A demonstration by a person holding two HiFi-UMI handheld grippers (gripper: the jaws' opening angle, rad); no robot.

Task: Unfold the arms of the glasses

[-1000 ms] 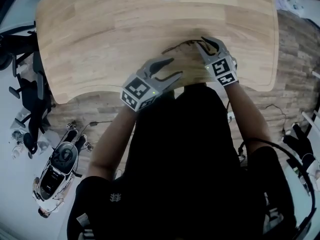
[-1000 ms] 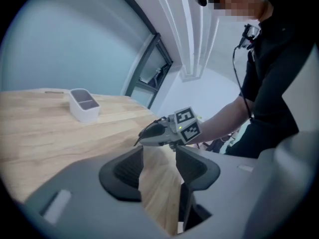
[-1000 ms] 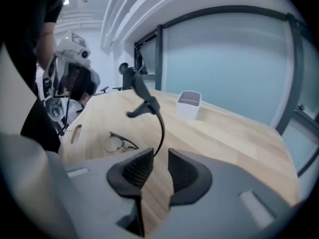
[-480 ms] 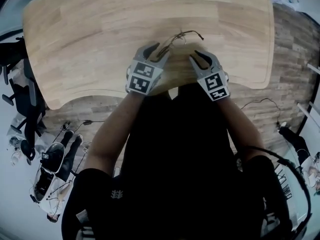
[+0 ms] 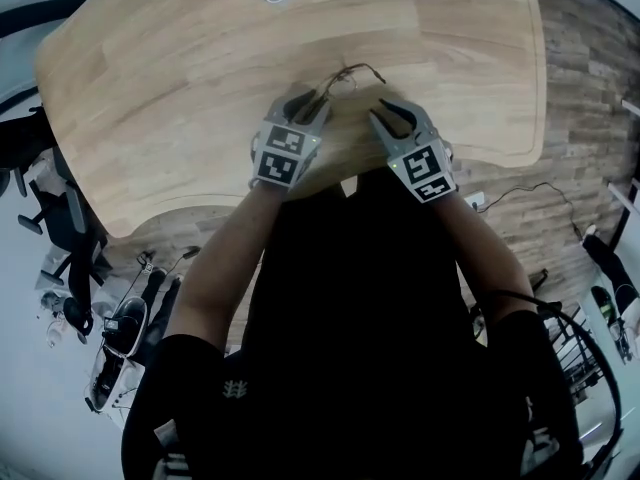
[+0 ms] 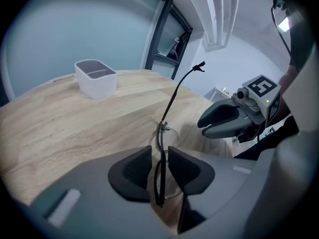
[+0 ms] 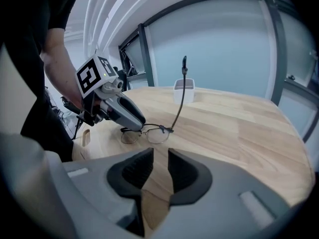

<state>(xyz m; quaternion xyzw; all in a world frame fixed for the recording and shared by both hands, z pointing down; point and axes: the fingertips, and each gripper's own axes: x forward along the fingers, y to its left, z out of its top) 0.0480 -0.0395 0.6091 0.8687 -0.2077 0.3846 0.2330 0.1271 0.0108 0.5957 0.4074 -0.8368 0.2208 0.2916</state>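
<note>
Between closing left fingers (image 6: 132, 171) — glasses (image 7: 155, 134), partly hidden

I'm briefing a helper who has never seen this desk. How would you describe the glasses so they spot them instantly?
Start at the pale wooden table, near the middle of its near edge. There sit the glasses: thin dark wire rims, clear lenses. Unlike the squat white box at the far side, they are spindly, with one arm sticking up like a stalk.
</note>
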